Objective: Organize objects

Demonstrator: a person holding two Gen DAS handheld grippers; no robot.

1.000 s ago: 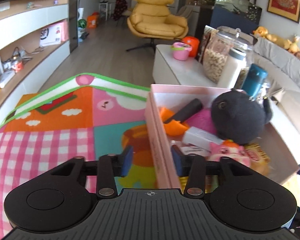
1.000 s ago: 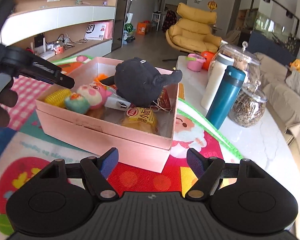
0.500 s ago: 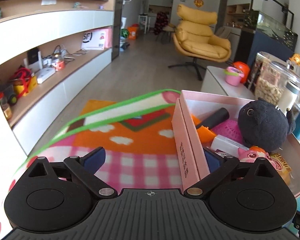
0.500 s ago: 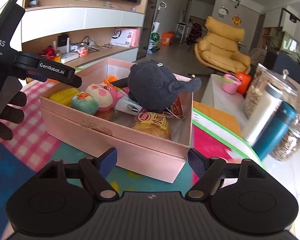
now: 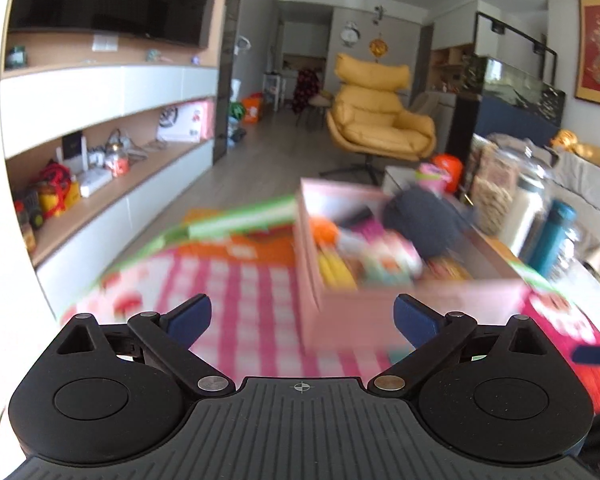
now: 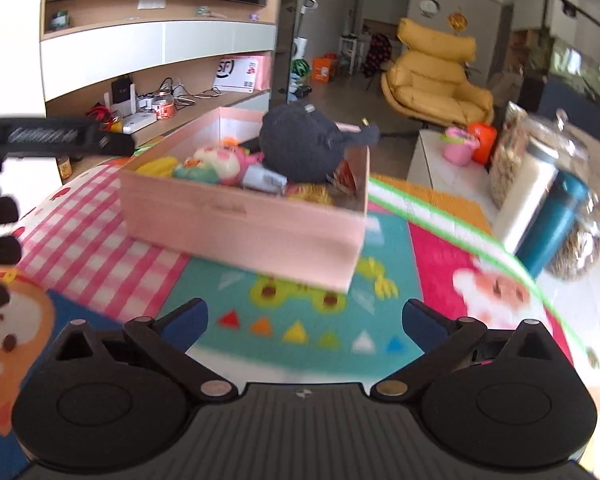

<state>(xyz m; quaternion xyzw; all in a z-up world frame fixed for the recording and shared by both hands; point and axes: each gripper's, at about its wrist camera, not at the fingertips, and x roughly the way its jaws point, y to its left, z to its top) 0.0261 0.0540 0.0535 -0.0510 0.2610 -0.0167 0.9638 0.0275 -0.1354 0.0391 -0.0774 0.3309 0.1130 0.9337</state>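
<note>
The pink box (image 6: 244,216) sits on a colourful play mat (image 6: 308,320) that covers the bench, well ahead of both grippers. It is packed — a dark plush toy (image 6: 300,148) bulks at its far right corner, a pink-and-white plush (image 6: 220,164) lies at the plush's eight o'clock, and a yellow toy (image 6: 156,166) rests at the box's left end.

The right gripper (image 6: 305,318) has just been opening; its blue-padded fingers (image 6: 190,316) stand spread wide with only the mat between them, the box at twelve o'clock from them and apart.

The left gripper (image 5: 302,316) is released too, fingers (image 5: 414,320) wide, nothing held. In its blurred view the near corner of the box lies between the fingertips' lines but beyond them — no pad touches it.

At two o'clock from the box stand a teal bottle (image 6: 556,220), a white bottle (image 6: 528,196) and glass jars (image 6: 580,248) on the bare white bench top (image 6: 572,312). A yellow armchair (image 6: 436,80) stands on the floor beyond.
</note>
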